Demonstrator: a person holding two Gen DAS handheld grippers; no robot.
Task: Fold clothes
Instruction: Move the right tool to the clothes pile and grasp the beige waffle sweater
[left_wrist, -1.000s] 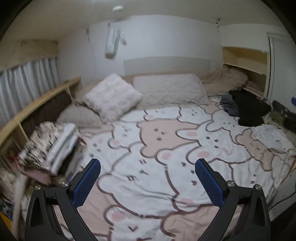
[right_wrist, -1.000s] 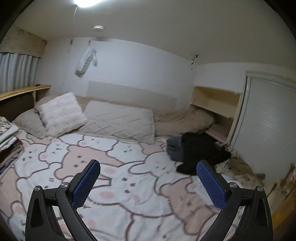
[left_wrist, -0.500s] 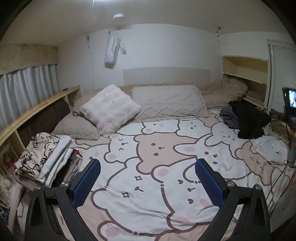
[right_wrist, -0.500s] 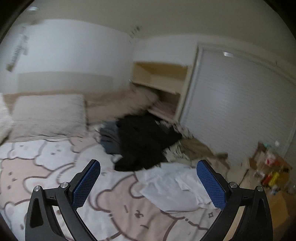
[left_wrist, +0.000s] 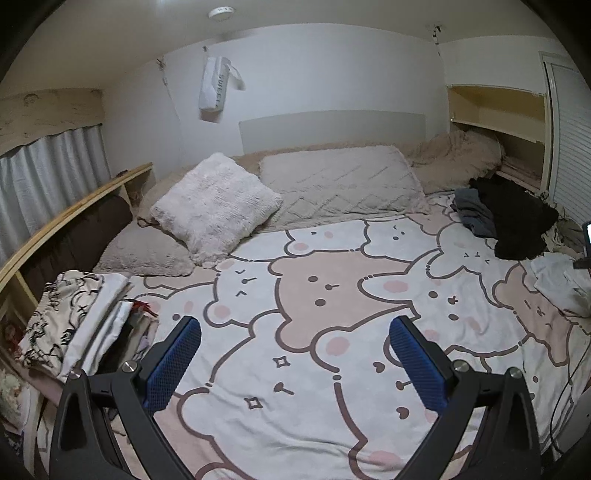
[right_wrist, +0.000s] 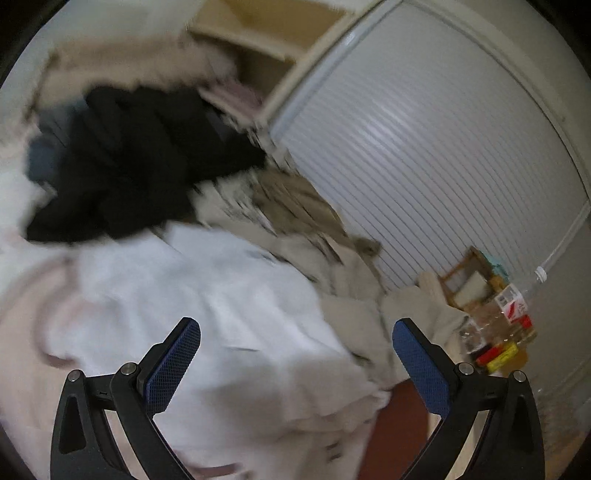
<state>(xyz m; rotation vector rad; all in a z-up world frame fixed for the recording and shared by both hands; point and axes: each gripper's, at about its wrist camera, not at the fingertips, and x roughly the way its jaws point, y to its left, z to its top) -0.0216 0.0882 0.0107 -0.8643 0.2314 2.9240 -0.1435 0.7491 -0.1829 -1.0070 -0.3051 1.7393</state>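
My left gripper (left_wrist: 295, 354) is open and empty above the bear-print blanket (left_wrist: 332, 302) on the bed. A stack of folded clothes (left_wrist: 77, 325) lies at the bed's left edge. A pile of unfolded clothes sits at the right: a black garment (left_wrist: 517, 218), a grey one (left_wrist: 472, 214) and a white one (left_wrist: 561, 284). My right gripper (right_wrist: 295, 354) is open and empty just above the white garment (right_wrist: 207, 295), with the black garment (right_wrist: 129, 158) beyond it and beige clothes (right_wrist: 332, 258) to the right. The right wrist view is blurred.
Pillows (left_wrist: 218, 206) lie at the head of the bed. A wooden shelf (left_wrist: 74, 206) runs along the left. A slatted white door (right_wrist: 424, 155) and a shelf niche (left_wrist: 495, 118) stand at the right. Bottles and boxes (right_wrist: 506, 325) sit on the floor by the door.
The right gripper has swung right and down, from facing the bed's head to close over the white garment. The left gripper has tilted up and drawn back a little. Both stay open.
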